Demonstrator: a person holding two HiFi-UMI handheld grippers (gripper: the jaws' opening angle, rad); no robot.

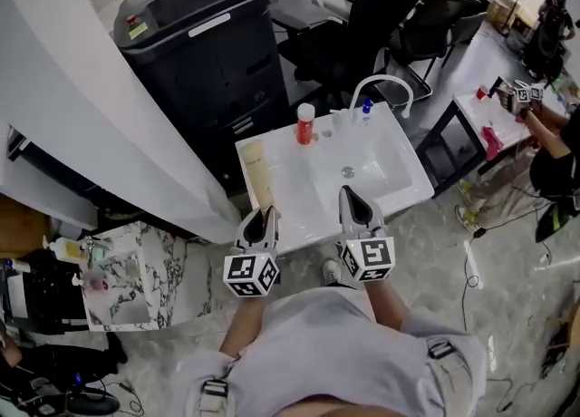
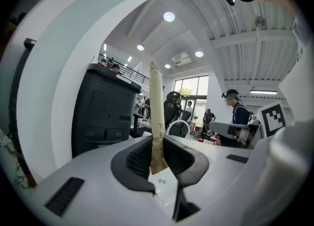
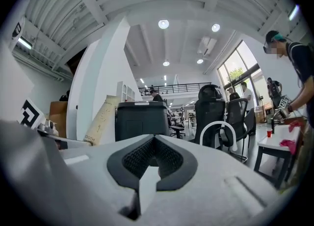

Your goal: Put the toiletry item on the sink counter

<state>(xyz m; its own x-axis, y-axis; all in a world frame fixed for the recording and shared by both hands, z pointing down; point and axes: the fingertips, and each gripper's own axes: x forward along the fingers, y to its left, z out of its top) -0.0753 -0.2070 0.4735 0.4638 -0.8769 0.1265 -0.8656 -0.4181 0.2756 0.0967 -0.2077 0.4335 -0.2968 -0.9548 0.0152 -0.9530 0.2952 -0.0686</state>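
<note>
From the head view, both tongs are held out side by side in front of the body, forearms roughly parallel, tips aimed at a white sink surface point(image 1: 294, 202). The left tongs point(image 1: 263, 216) sit at its near left corner and the right tongs point(image 1: 352, 193) at the near edge of the basin point(image 1: 367, 166).

A beige tube point(image 1: 256, 175) is gripped by the left tongs and sticks out past the tips along the left side of the surface. Whether it touches can't be told from up there. A red bottle point(image 1: 305, 123) and the tap point(image 1: 381, 84) are seen at the back edge, with a big black printer point(image 1: 204, 34) behind.

The grip itself only gets shown in the left gripper view. The tube point(image 2: 156, 117) is pinched at its crimped flat end between the ribbed pads of the left tongs point(image 2: 158, 158), edge-on and upright in that picture, with some print on it that's too small to read.

In the right gripper view, the right tongs point(image 3: 153, 154) are closed with nothing between them. The tube point(image 3: 102, 119) is caught off to the left, broad side on, with the printer point(image 3: 142, 119) and an office chair point(image 3: 212, 104) further back.
</note>
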